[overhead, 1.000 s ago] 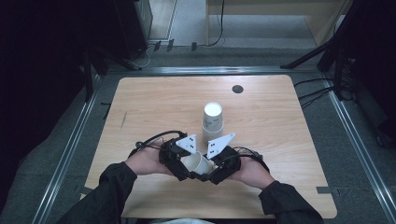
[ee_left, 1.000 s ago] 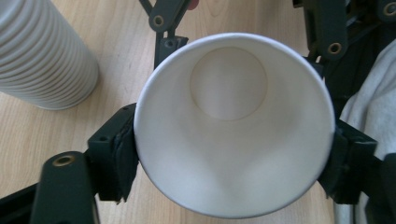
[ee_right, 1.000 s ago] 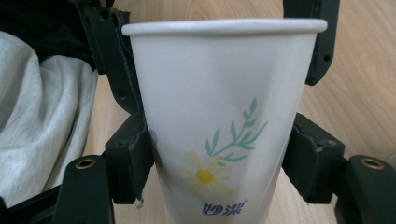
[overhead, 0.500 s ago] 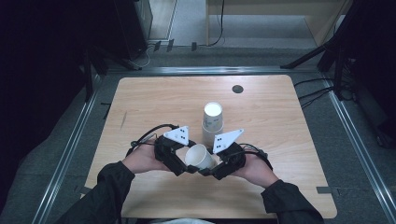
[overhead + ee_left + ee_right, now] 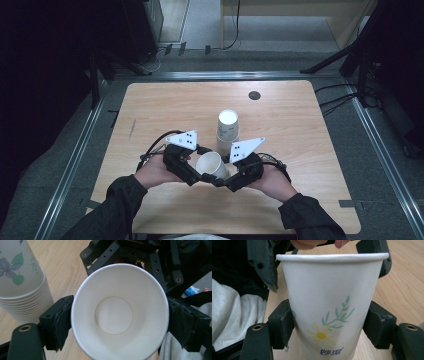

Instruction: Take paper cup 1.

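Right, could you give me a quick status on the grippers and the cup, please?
Left gripper and right gripper both shut on the cup, held between them. Cup empty, mouth towards the left gripper. Cup stack just behind, upside down, apart.

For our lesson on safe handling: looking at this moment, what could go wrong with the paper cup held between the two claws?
1. Both the left claw and right claw press the thin paper cup; squeezing or pulling apart may crush or tear it.
2. The stack of cups stands close behind; a stray move could topple it.

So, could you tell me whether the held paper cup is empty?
Empty: the left gripper view looks into the paper cup and shows its bare white bottom.
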A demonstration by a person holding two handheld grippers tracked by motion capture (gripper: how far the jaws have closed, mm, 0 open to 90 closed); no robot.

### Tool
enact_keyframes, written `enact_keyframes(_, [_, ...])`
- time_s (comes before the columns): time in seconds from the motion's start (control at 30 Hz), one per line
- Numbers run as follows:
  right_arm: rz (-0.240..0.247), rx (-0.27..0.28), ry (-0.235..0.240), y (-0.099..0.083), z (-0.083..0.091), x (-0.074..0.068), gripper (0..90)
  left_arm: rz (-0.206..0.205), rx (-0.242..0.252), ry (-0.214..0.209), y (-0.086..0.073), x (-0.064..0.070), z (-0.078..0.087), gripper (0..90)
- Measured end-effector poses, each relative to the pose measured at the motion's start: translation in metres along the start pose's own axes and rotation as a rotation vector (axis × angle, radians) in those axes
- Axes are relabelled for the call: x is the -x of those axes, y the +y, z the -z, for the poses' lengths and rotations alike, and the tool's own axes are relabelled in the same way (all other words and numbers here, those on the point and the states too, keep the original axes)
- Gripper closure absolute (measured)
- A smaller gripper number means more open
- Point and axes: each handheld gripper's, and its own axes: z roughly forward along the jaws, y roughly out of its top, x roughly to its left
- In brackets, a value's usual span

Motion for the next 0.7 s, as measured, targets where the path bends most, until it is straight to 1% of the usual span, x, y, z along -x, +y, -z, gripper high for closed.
enact_keyframes(0.07, [-0.006, 0.002, 0.003, 0.0003, 0.0000, -0.0003, 31.8, 0.005, 0.009, -0.004, 0.0005, 0.0000, -0.0002, 14.6])
enact_keyframes(0.17, [-0.009, 0.006, 0.003, 0.0004, 0.0000, -0.0002, 31.8, 0.004, 0.021, 0.004, 0.0005, 0.0006, -0.0007, 14.6])
enact_keyframes(0.23, [-0.013, 0.011, 0.006, 0.0005, 0.0000, 0.0001, 31.8, 0.007, 0.029, -0.006, -0.0002, 0.0005, -0.0012, 15.0])
enact_keyframes(0.3, [-0.019, 0.018, 0.009, 0.0008, 0.0004, 0.0004, 31.8, 0.008, 0.034, -0.007, -0.0006, 0.0007, -0.0022, 15.0])
enact_keyframes(0.37, [-0.023, 0.025, 0.006, 0.0012, 0.0011, 0.0009, 31.8, 0.004, 0.043, 0.004, -0.0004, 0.0018, -0.0026, 15.1])
enact_keyframes(0.43, [-0.028, 0.027, 0.007, 0.0012, 0.0015, 0.0009, 31.8, 0.011, 0.053, 0.006, 0.0000, 0.0015, -0.0023, 15.5])
enact_keyframes(0.57, [-0.025, 0.037, 0.011, 0.0014, 0.0018, 0.0015, 31.9, 0.017, 0.070, 0.009, -0.0009, 0.0010, -0.0013, 19.8])
enact_keyframes(0.7, [-0.031, 0.042, 0.011, 0.0017, 0.0022, 0.0015, 32.2, 0.015, 0.078, 0.012, -0.0010, 0.0011, -0.0006, 20.8])
